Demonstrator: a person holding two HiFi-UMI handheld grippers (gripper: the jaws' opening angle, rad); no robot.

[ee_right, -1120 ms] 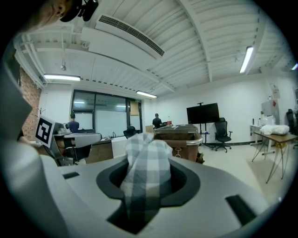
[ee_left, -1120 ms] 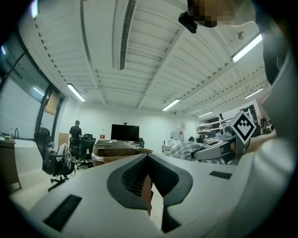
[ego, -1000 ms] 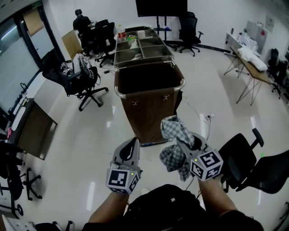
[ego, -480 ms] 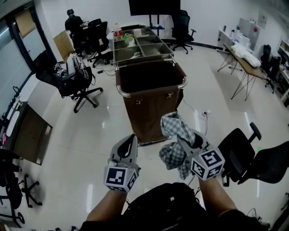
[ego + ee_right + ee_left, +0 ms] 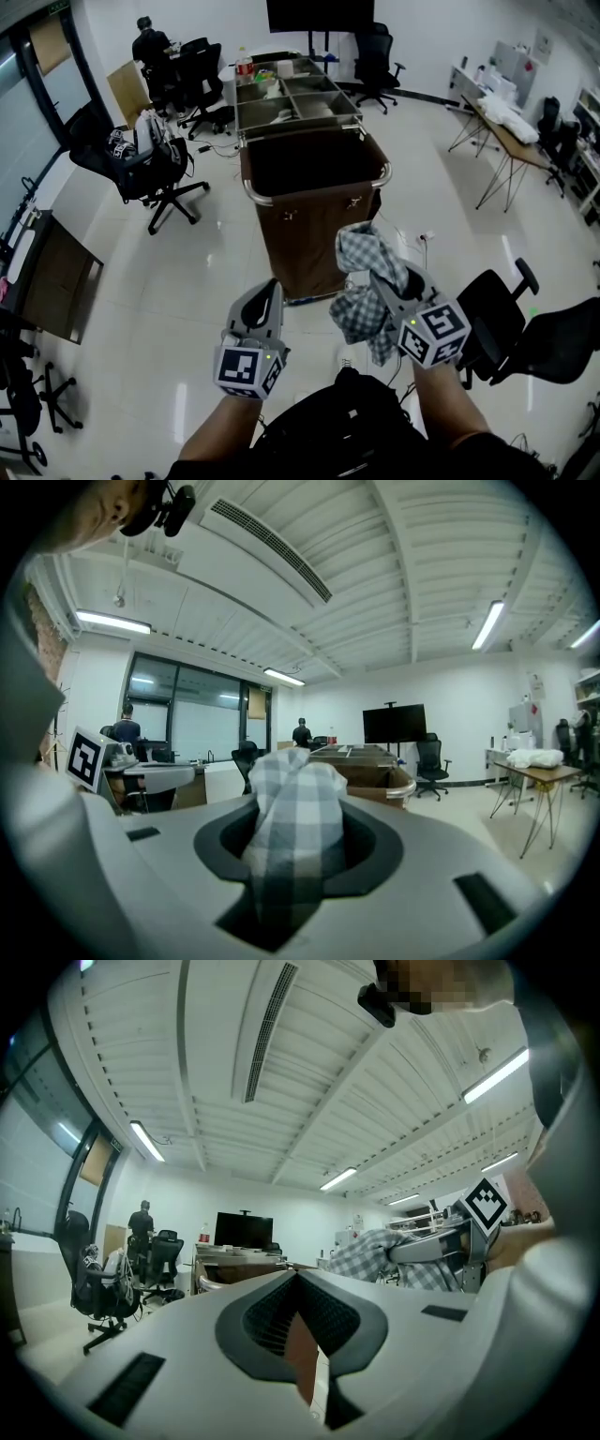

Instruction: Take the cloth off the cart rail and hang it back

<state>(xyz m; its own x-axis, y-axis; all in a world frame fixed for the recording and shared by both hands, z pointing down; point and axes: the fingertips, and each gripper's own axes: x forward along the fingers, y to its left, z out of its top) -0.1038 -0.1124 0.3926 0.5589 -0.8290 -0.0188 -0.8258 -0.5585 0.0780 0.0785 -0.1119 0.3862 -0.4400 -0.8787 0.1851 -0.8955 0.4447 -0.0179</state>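
Right gripper (image 5: 298,855): jaws clamped on a bunched checked cloth (image 5: 298,789), which fills the gap between the pads and bulges up past the tips; the loose rest hangs in folds below the gripper. Left gripper (image 5: 298,1277): jaws closed tip to tip, nothing between them, held level just beside the right one. Both are up in front of the person's body, pointing toward the cart (image 5: 314,239). The cloth is off the cart and in the air, near its front end but short of it and touching no part of it. The chrome rail (image 5: 317,194) around the brown bag is bare. Judged step: removal done, the hang-back stage is at hand. The next move calls for reaching forward, lifting the wad above the rail and laying it across so that fabric falls on both sides before the jaws let go. Bunched like this it may slide off; the free left gripper could pull a corner to spread it.
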